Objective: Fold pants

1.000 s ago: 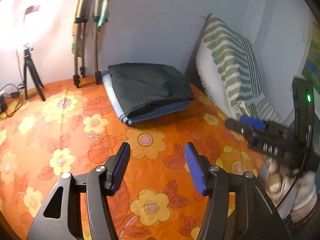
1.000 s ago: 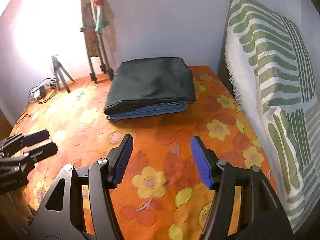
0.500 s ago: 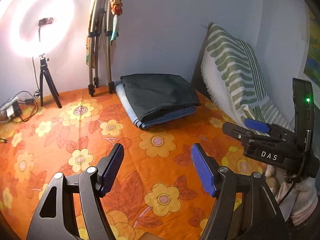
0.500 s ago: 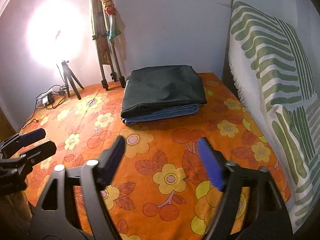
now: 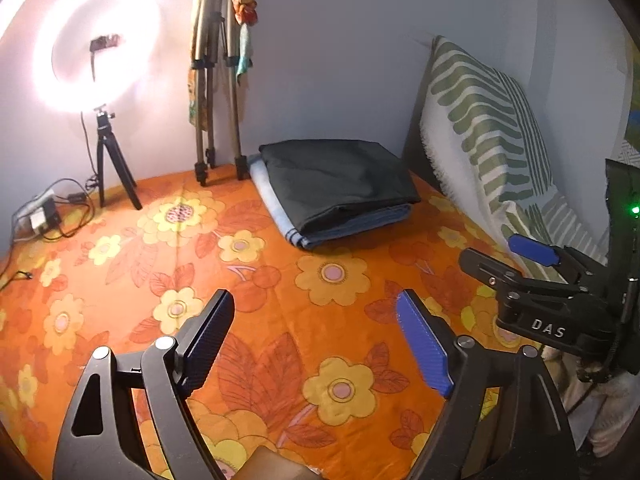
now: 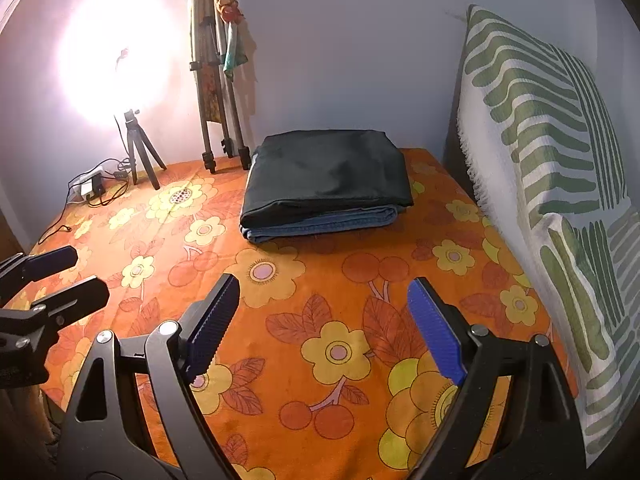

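Note:
Dark folded pants (image 5: 336,180) lie on top of folded blue jeans (image 5: 356,226) at the far side of the orange flowered bed; the stack also shows in the right wrist view (image 6: 326,170). My left gripper (image 5: 316,304) is open and empty, well short of the stack. My right gripper (image 6: 324,292) is open and empty, also short of it. Each gripper shows in the other's view: the right one (image 5: 508,254) at the right edge, the left one (image 6: 86,270) at the left edge.
A green-striped white pillow (image 5: 488,136) leans against the headboard on the right. A lit ring light on a small tripod (image 5: 100,80), a tall folded tripod (image 5: 216,80) and a charger with cables (image 5: 40,220) stand along the back wall.
Both grippers have drawn back and risen from the stack, which looks smaller and farther now. Both jaws have opened wider.

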`<state>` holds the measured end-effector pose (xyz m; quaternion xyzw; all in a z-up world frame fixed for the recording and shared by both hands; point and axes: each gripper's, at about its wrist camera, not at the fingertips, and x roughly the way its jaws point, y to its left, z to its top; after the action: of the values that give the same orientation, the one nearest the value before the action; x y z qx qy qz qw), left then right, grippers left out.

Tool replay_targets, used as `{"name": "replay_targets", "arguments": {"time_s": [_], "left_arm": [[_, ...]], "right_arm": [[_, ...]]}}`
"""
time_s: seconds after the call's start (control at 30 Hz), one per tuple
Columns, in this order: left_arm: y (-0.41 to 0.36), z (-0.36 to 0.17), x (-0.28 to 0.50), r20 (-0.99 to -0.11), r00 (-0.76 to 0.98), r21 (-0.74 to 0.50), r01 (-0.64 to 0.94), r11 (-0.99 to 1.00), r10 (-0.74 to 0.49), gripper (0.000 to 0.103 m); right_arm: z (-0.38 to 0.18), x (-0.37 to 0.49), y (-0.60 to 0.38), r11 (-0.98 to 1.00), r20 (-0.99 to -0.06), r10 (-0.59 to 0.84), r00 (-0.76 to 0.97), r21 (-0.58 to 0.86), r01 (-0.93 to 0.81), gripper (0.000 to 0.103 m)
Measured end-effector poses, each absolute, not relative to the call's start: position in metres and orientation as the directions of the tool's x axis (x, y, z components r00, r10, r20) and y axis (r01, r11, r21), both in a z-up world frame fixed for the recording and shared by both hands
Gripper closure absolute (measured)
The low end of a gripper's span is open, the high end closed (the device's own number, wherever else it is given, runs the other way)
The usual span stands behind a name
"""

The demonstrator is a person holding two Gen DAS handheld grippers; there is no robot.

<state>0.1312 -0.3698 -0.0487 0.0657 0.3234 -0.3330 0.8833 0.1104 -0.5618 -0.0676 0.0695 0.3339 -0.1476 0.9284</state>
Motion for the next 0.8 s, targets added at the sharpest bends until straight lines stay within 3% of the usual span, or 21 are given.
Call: {"name": "replay_targets", "arguments": {"time_s": [0.13, 0.8], "left_arm": [[-0.3685, -0.0491, 0.1317, -0.619, 0.564, -0.104, 0.631, 0.769, -0.547, 0.019], [-0.3703, -0.0526, 0.1305, -0.635, 0.557, -0.093, 0.633, 0.768, -0.536, 0.018]], "right_arm": [[-0.0641, 0.1086, -0.5584, 0.948, -0.63, -0.23, 0.742, 0.028, 0.317, 0.009], [-0.0608, 0.1069, -0.5551, 0.954, -0.625, -0.219, 0.75, 0.024, 0.299, 0.009]]}}
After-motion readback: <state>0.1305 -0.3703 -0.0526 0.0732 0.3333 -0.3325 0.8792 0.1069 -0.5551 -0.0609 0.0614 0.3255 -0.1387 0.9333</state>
